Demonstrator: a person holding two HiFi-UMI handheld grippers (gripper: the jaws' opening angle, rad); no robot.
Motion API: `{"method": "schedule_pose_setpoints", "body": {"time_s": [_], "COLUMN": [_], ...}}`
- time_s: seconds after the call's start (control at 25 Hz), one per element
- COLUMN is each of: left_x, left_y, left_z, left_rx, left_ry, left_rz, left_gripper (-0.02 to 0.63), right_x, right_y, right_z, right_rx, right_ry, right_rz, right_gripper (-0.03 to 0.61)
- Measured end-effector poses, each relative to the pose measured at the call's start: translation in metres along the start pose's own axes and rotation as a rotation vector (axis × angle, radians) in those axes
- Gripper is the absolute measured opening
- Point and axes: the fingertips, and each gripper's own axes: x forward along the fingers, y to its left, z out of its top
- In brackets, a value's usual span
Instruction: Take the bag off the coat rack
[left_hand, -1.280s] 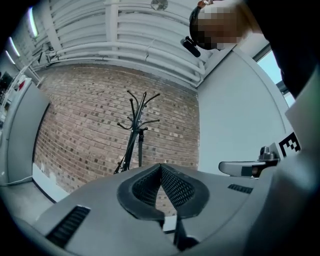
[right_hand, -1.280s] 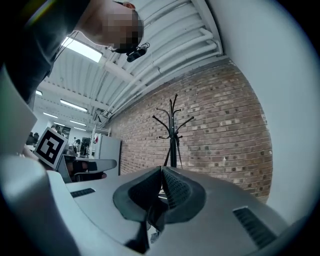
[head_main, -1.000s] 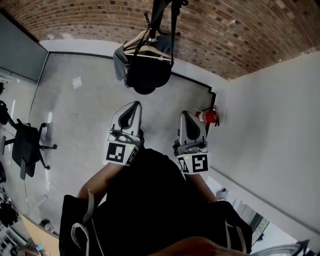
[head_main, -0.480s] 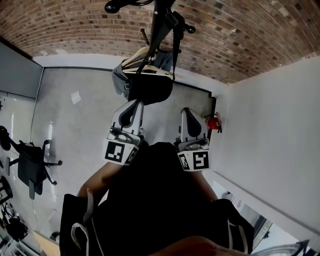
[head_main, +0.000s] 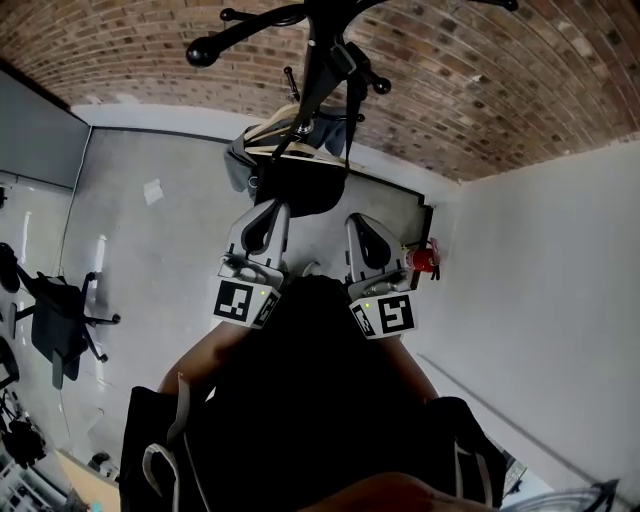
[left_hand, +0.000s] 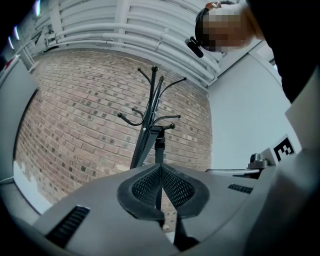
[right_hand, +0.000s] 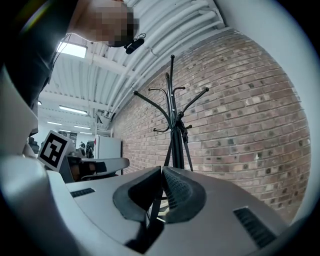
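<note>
A red brick wall (head_main: 150, 60) backs a grey floor (head_main: 160, 250), with a plain white wall (head_main: 540, 300) on my right and a red fire extinguisher (head_main: 423, 258) in the corner where they meet. An office chair (head_main: 55, 310) stands well off to my left. The black coat rack (head_main: 320, 60) rises against the bricks, its curved hooks spreading at the top. The dark bag (head_main: 295, 180) hangs from it just below the hooks, beside a pale wooden hanger (head_main: 275, 135). I hold both tools side by side in front of me, pointed toward the rack. In the head view, my left gripper (head_main: 272, 207) reaches the bag's lower edge, though I cannot tell whether it touches. My right gripper (head_main: 357, 218) sits just beside it, short of the bag. Seen along the left gripper (left_hand: 160, 167), the ribbed pads meet at their tips with nothing between them, and a dark strap (left_hand: 159, 147) runs down the rack's pole (left_hand: 150, 120) beyond. The right gripper (right_hand: 161, 170) is likewise pressed together and empty, with the coat rack (right_hand: 172, 115) standing straight ahead of it under white ceiling pipes (right_hand: 165, 30).
</note>
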Motion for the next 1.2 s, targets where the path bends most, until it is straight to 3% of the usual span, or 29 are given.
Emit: {"method": "schedule_pose_setpoints", "body": {"time_s": [0.36,0.48,1.2], "left_x": [0.030,0.039,0.110], "left_y": [0.011,0.020,0.053], "left_z": [0.011,0.002,-0.017], "left_rx": [0.014,0.033,0.091], "left_ry": [-0.071,-0.024,0.060], "left_rz": [0.015,0.024,0.068], "left_gripper": [0.034,0.093,0.109], "right_x": [0.021,0.032,0.106], "right_y": [-0.036,-0.046,-0.082], "right_z": [0.008,0.008,0.013], "right_rx": [-0.032,-0.027,-0.031], "right_ry": [-0.033,-0.027,0.003], "right_rz": [-0.047,-0.044,-0.023], "right_gripper": [0.029,0.106,0.105]}}
